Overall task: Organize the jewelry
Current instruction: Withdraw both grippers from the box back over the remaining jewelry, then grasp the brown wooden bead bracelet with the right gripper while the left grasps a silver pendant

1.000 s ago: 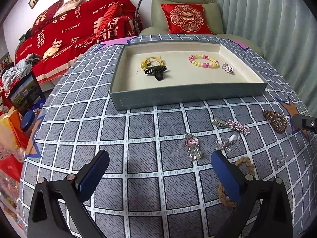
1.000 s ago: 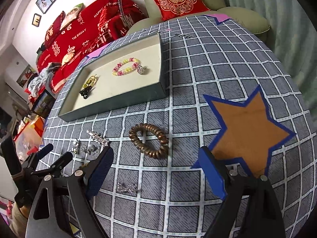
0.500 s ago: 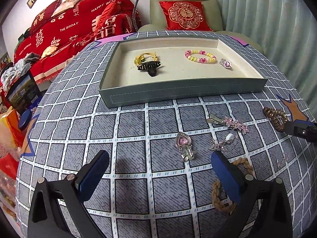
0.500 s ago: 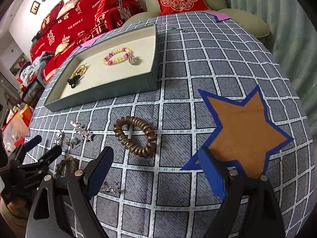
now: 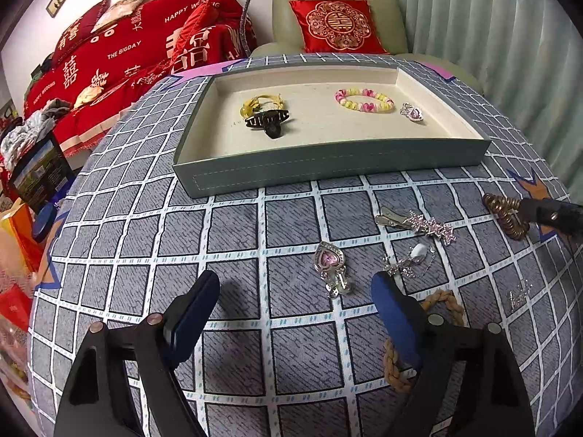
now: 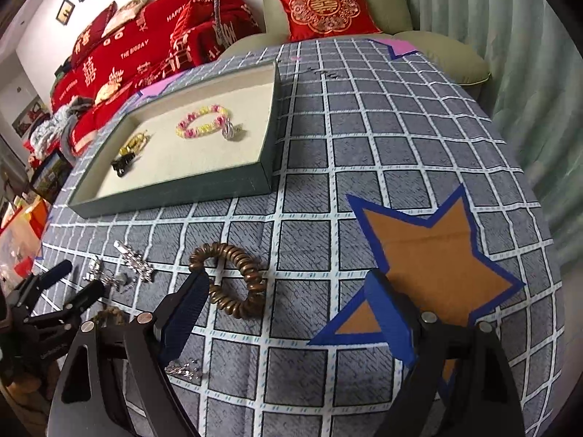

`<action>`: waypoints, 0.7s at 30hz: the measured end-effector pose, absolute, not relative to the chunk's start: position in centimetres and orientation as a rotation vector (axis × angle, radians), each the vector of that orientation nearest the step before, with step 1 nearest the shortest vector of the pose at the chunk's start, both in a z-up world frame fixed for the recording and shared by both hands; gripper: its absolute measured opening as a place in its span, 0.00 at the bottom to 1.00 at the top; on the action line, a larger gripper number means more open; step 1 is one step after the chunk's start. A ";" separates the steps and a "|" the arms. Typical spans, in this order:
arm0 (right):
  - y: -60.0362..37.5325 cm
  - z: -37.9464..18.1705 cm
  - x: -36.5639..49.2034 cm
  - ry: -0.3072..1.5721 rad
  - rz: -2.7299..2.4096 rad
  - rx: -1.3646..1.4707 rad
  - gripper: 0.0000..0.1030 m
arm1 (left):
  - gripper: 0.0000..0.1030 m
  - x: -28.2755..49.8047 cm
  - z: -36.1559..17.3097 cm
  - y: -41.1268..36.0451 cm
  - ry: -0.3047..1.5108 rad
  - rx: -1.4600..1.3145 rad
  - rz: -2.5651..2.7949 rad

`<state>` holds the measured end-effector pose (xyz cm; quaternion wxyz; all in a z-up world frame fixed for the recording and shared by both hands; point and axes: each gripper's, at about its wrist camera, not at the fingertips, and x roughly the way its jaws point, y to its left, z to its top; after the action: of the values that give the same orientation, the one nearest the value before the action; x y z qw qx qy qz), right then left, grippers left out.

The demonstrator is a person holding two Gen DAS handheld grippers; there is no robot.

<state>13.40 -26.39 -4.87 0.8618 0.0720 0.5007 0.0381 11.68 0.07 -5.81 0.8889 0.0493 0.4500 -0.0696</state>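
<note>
Grippers both spread wide, holding nothing. Right gripper (image 6: pixel 288 309) has dropped closer onto bronze coil hair tie (image 6: pixel 233 280) since a second ago; left finger pad now overlaps its near-left rim. Left gripper (image 5: pixel 295 306) has edged in toward heart brooch (image 5: pixel 329 264). Tray (image 5: pixel 328 167), far left of coil, already holds bracelet (image 5: pixel 364 100) and black claw clip (image 5: pixel 267 122). You look set to grab coil next

**Jewelry count around the tray**

Inside the tray (image 5: pixel 328 167) you have four pieces: one yellow scrunchie (image 5: pixel 260 103), one black claw clip (image 5: pixel 267 122), one beaded bracelet (image 5: pixel 364 100), one small brooch (image 5: pixel 411 112). In front of the tray you have six loose pieces, including one coil hair tie (image 6: pixel 229 284) and one braided band (image 5: pixel 442 300).
</note>
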 end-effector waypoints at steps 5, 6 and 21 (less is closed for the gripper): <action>-24.7 -5.3 13.7 1.050 0.108 0.068 0.65 | 0.85 11.4 -5.7 -0.2 0.930 0.108 -0.157; -24.5 -5.1 13.6 1.047 0.117 0.061 0.60 | 0.81 11.3 -5.6 -0.2 0.928 0.104 -0.168; -22.6 -5.1 13.1 1.057 0.172 0.029 0.13 | 0.25 10.7 -5.1 -1.2 0.927 0.103 -0.236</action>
<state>13.06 -22.61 -5.12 0.8598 0.0139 0.5038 0.0820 10.67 -1.20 -5.09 0.8865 0.0493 0.4458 -0.1134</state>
